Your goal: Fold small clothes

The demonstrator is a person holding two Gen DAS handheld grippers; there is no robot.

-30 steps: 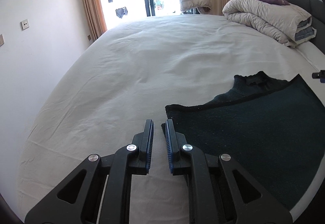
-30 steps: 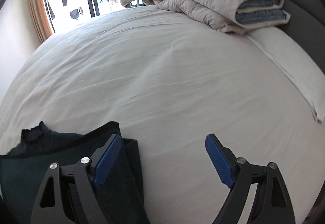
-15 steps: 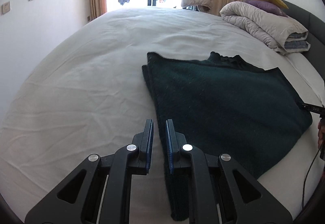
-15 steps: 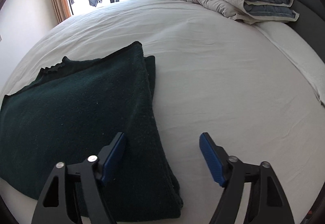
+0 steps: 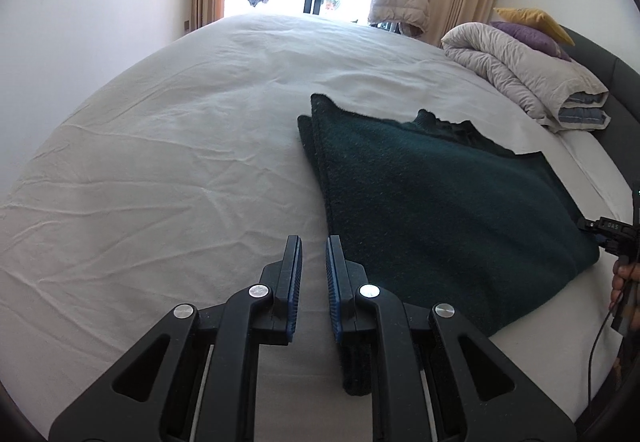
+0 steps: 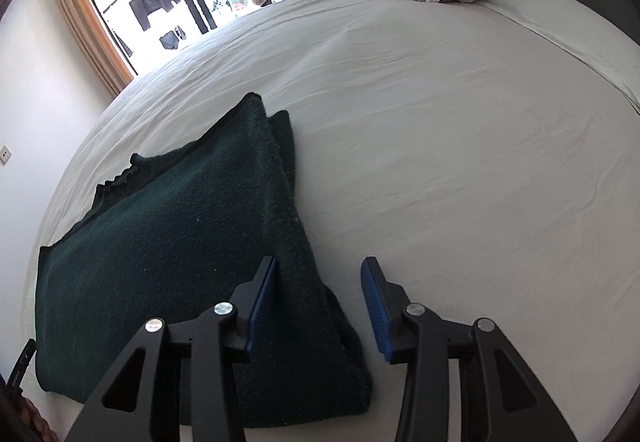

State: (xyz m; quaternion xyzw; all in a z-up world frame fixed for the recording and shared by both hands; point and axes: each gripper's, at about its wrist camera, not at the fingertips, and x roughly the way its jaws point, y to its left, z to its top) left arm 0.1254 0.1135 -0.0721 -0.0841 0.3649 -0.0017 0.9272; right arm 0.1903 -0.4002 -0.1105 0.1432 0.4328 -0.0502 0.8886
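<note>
Left gripper (image 5: 313, 242) is nearly closed, empty, beside the dark green sweater (image 5: 440, 201); right gripper (image 6: 318, 266), jaws just narrowing, straddles its folded edge without pinching.

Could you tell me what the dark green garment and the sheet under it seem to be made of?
The dark green garment looks like thick knitted wool or fleece: matte, fuzzy nap, pale lint specks, a ribbed edge. The white sheet looks like thin woven cotton or a blend: smooth, matte, with fine sharp creases. Neither fibre can be told for certain.
</note>
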